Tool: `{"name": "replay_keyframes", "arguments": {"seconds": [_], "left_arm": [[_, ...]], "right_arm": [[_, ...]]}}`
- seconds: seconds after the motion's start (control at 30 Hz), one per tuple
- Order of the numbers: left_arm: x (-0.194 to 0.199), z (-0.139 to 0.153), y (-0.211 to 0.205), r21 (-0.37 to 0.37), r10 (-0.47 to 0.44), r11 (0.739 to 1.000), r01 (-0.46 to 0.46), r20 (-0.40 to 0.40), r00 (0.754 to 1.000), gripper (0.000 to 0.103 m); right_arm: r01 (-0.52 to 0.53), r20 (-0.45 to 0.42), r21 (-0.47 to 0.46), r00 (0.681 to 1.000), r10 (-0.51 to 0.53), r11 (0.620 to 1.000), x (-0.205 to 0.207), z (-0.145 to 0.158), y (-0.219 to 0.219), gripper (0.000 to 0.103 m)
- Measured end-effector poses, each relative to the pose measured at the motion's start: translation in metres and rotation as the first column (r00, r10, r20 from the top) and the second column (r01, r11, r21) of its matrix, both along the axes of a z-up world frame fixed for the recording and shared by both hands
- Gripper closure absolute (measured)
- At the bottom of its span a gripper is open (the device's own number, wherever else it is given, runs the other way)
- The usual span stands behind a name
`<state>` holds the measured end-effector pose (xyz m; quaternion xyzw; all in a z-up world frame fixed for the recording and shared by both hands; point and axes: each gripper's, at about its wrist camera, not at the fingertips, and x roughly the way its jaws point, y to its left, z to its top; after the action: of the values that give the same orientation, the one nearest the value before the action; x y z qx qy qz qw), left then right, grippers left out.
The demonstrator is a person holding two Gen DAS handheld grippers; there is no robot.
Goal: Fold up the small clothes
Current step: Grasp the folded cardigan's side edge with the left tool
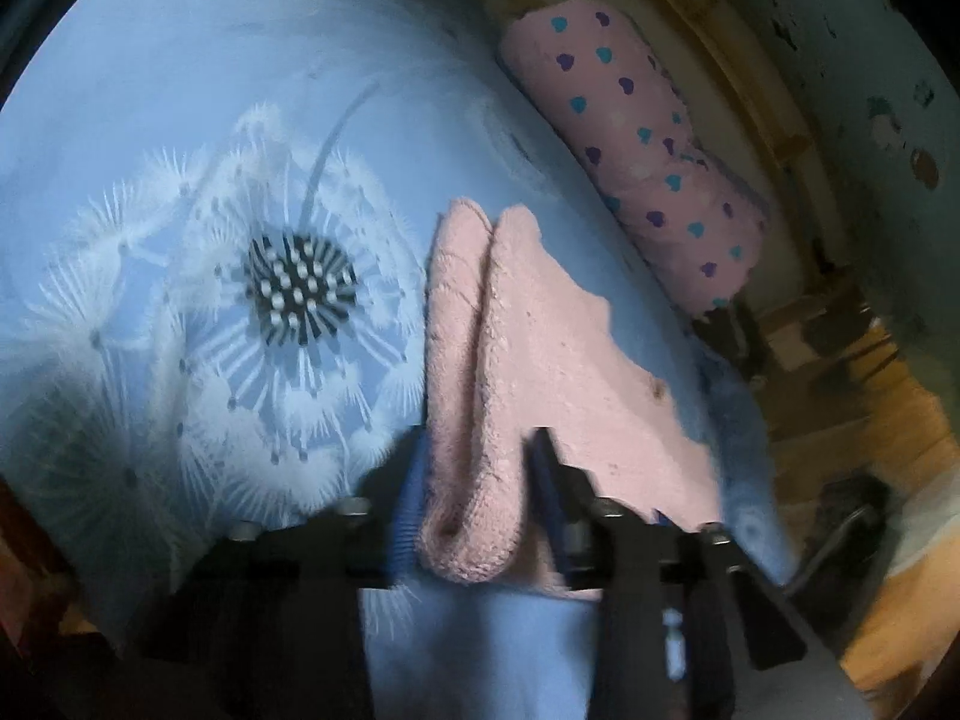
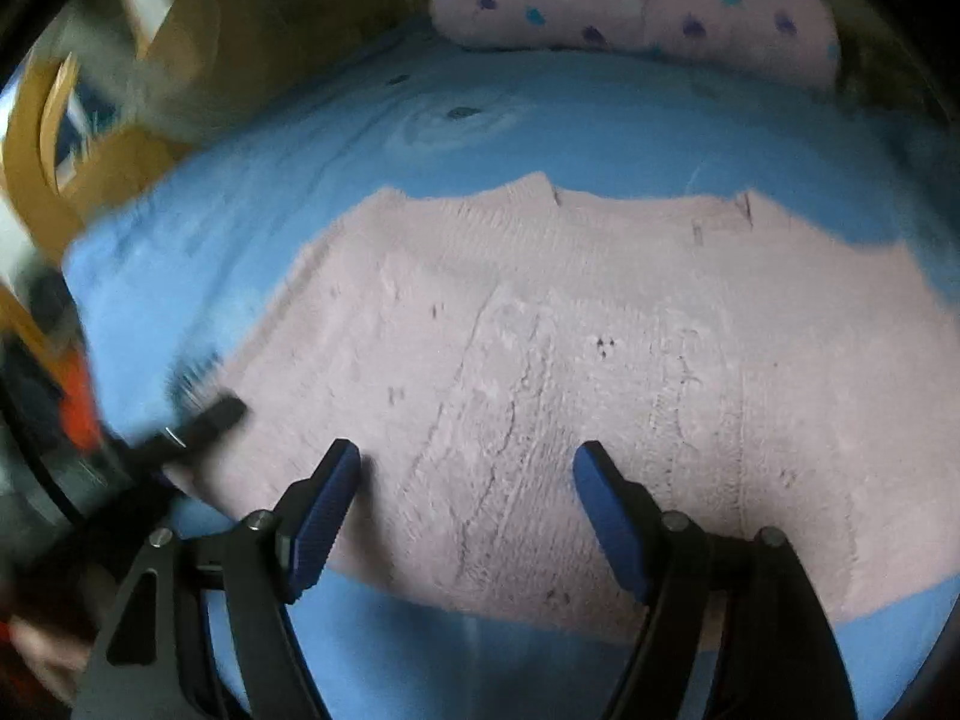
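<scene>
Pink knitted garment (image 2: 540,372) lies spread on a bed, on a blue bedsheet (image 2: 540,132). Fuzzy knit with cable-like ribbing down its middle; a few small dark specks on it. Far edge wavy, with two short dark slits.

One edge of the garment is bunched into a thick fold (image 1: 474,420) and lifted off the sheet. Left gripper (image 1: 477,450): jaws clamped on that fold, blue pads pressed against either side of it. In the right wrist view this gripper shows as a blurred black shape at the garment's left edge.

Right gripper (image 2: 468,462): jaws wide apart, nothing between them, hovering over the near part of the garment. Cannot tell whether the tips touch the knit.

Surface: the sheet is light blue, printed with large white dandelion heads (image 1: 294,294), one with a dark centre. Soft creases, mostly flat.

At the far end of the bed, a pink pillow (image 1: 648,168) with purple and teal hearts, well apart from the garment.

Room: wooden bed frame (image 1: 780,138) beyond the pillow; a greenish wall (image 1: 870,60) with peeling patches behind it. Wooden furniture (image 2: 90,138) beside the bed, blurred. Light is dim.
</scene>
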<state>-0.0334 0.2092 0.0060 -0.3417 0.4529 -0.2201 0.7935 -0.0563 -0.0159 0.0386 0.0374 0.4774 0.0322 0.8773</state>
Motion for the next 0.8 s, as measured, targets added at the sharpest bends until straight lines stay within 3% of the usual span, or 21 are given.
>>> {"name": "replay_keyframes", "arguments": {"seconds": [0.07,0.23,0.37,0.5,0.57,0.67,0.8], "left_arm": [[-0.001,-0.004,0.008,-0.069,0.0,0.998,0.0,0.0,1.0,0.103],[-0.003,-0.007,0.012,-0.205,-0.031,0.978,0.03,0.0,1.0,0.101],[-0.004,-0.013,0.013,-0.19,0.011,0.982,-0.02,-0.047,0.999,0.098],[-0.015,-0.012,0.016,-0.197,0.057,0.978,-0.069,-0.064,0.996,0.098],[-0.015,-0.014,0.016,-0.204,0.061,0.976,-0.075,-0.077,0.995,0.098],[-0.019,-0.016,0.016,-0.202,0.05,0.977,-0.062,-0.067,0.996,0.098],[-0.02,-0.017,0.015,-0.18,0.055,0.982,-0.063,-0.048,0.997,0.098]], "right_arm": [[-0.001,-0.003,-0.02,1.0,0.001,1.0,0.0,0.003,0.003,0.026],[0.06,-0.037,0.113,0.998,-0.056,0.992,0.011,0.015,-0.009,0.025],[0.022,-0.067,0.189,0.998,-0.01,0.982,0.026,0.024,0.001,0.025],[-0.101,-0.119,0.195,0.985,0.126,0.976,0.057,0.035,0.04,0.025],[-0.171,-0.165,0.166,0.966,0.198,0.971,0.077,0.036,0.066,0.026],[-0.244,-0.265,0.048,0.932,0.248,0.968,0.112,0.027,0.098,0.026],[-0.262,-0.453,-0.085,0.869,0.197,0.961,0.152,0.005,0.128,0.026]]}}
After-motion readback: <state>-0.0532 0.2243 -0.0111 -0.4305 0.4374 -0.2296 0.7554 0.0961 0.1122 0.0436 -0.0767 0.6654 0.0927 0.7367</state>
